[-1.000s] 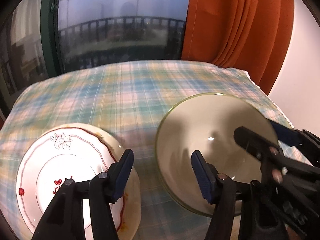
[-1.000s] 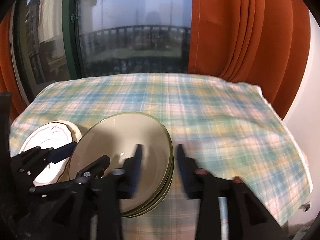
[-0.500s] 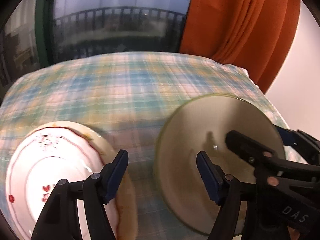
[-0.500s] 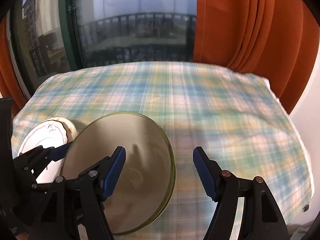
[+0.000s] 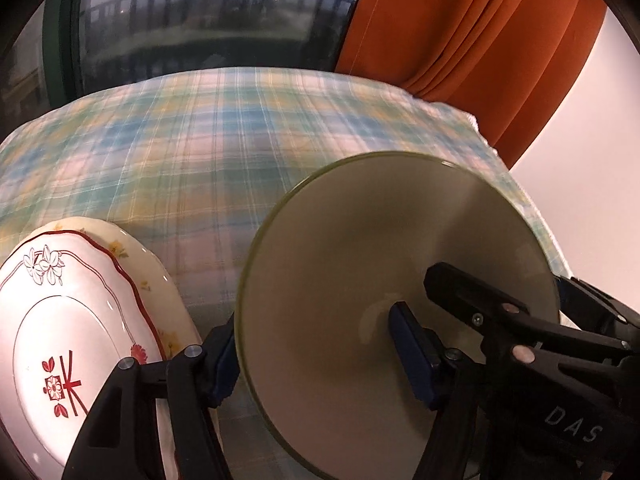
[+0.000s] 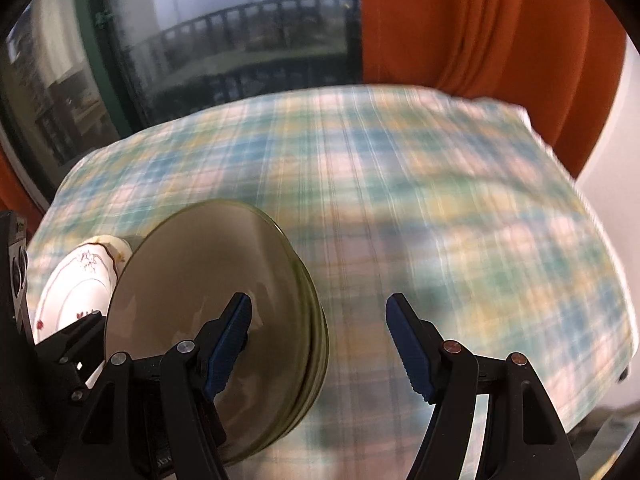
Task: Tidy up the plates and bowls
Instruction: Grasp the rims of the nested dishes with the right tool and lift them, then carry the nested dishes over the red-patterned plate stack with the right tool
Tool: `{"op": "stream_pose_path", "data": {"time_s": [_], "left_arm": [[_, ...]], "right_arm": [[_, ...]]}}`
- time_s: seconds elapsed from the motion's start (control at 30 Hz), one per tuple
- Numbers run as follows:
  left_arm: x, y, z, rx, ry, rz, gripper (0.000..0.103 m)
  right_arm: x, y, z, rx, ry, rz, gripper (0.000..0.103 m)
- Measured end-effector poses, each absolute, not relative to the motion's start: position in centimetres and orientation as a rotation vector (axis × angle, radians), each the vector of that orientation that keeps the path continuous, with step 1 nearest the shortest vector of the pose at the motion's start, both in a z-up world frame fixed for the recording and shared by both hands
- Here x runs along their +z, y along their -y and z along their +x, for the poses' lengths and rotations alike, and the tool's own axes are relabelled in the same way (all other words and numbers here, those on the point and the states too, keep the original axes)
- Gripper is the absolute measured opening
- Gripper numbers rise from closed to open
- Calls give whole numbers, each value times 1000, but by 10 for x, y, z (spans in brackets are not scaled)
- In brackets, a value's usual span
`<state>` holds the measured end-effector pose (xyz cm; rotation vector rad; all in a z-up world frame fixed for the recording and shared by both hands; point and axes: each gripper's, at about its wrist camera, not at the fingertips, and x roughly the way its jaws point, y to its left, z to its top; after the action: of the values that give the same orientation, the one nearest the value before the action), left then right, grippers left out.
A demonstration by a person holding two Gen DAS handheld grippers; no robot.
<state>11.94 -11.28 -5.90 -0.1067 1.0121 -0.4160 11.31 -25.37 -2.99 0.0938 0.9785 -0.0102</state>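
Stack of olive-green glazed bowls (image 5: 360,264), round and smooth, sits on the plaid tablecloth (image 5: 208,148) beside scalloped white plates (image 5: 72,320) with red floral trim. Left gripper (image 5: 316,356) straddles the stack's near rim, jaws just closing slightly, pads not pressing. Right gripper (image 6: 320,344) straddles the right rim, jaws apart.

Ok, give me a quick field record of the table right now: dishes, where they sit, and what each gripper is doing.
surface: plaid tablecloth
green dishes: stack of olive-rimmed dishes, near edge of the table
white plates: floral plate on a cream plate, left of the green stack, apart from it
left gripper: straddling the green stack's left rim, pads not pressing, jaws just closed a little
right gripper: open, straddling the stack's right rim
held: nothing
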Motion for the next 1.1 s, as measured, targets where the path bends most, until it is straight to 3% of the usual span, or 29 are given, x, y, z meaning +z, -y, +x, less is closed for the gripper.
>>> {"op": "stream_pose_path", "data": {"time_s": [0.43, 0.5, 0.57, 0.93, 1.1], "left_arm": [[-53, 121, 118, -363, -1051, -69, 67], [-52, 123, 117, -344, -1049, -45, 67], [-51, 124, 117, -333, -1045, -23, 67], [-51, 123, 119, -360, -1063, -27, 62], [-49, 121, 118, -379, -1064, -43, 60]], "right_arm": [[-50, 278, 115, -17, -1005, 362, 72], [-53, 278, 117, 1, -1018, 386, 70], [-55, 277, 120, 23, -1035, 407, 60], [-60, 275, 128, 123, -1071, 466, 39], [-57, 270, 126, 104, -1066, 449, 40]]}}
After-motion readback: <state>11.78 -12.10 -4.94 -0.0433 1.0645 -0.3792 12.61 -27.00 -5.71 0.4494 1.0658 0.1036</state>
